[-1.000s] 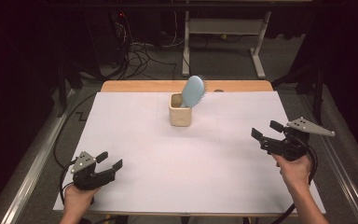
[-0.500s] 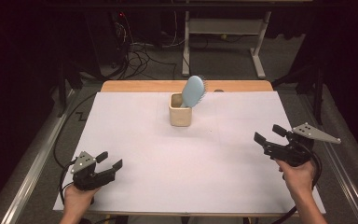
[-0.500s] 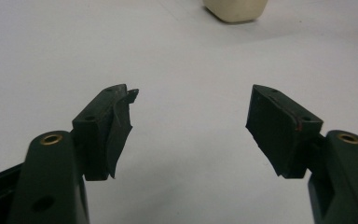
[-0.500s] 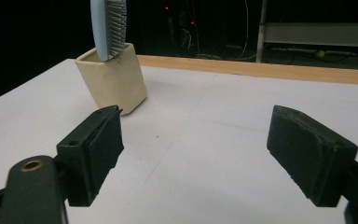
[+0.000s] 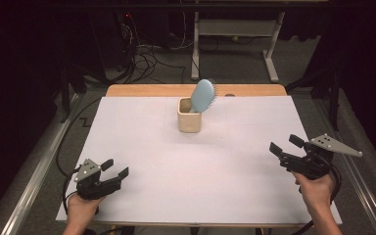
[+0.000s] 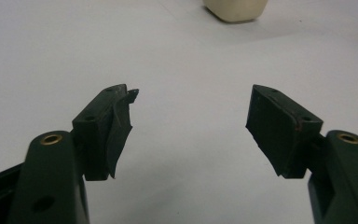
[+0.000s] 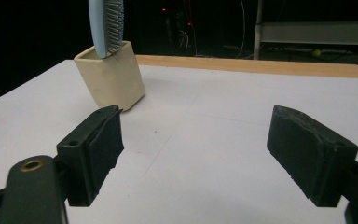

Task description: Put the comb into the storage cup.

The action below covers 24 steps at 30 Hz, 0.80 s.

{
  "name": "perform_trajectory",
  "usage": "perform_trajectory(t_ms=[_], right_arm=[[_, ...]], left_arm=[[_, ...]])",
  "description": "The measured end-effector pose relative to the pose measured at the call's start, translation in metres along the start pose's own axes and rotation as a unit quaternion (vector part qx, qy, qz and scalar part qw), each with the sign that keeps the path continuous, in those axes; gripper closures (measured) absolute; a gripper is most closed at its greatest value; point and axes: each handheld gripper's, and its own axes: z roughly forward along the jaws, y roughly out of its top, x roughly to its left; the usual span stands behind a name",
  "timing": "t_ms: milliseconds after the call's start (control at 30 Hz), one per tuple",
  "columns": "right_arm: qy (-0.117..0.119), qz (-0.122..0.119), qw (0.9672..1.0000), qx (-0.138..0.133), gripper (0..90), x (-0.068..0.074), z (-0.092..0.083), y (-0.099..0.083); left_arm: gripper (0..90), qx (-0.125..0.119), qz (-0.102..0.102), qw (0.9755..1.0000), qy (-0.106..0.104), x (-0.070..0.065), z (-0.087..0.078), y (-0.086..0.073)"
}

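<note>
A cream square cup [image 5: 189,117] stands on the white table sheet [image 5: 152,142] toward the back middle. A light blue hairbrush [image 5: 203,95] stands in it, its head leaning to the right. My left gripper [image 5: 117,168] rests open near the front left corner, nothing between its jaws [image 6: 191,126]. My right gripper [image 5: 285,145] hovers open at the right edge, held in a hand and pointed toward the cup. In the right gripper view the cup [image 7: 110,74] and the brush bristles [image 7: 107,25] stand beyond the empty open jaws. The cup's base [image 6: 235,9] shows in the left gripper view.
A strip of wooden tabletop [image 5: 176,90] shows behind the sheet. Cables [image 5: 147,54] lie on the floor beyond, and a metal frame [image 5: 235,29] stands there too. Metal rails [image 5: 24,191] run along both sides of the table.
The right gripper has drifted slightly toward the front of the table. The left gripper, cup and brush stay put.
</note>
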Motion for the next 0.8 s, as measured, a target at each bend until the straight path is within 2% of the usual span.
perform_trajectory(t_ms=[233,800], right_arm=[[0.001,0.009,1.0000,-0.001,18.9,-0.001,-0.004,-0.007],[0.000,-0.003,1.0000,-0.001,18.9,0.006,-0.014,-0.023]], left_arm=[[30.9,-0.002,-0.001,1.0000,0.000,0.000,-0.001,0.000],[31.0,-0.002,-0.003,1.0000,0.002,0.000,-0.002,-0.001]])
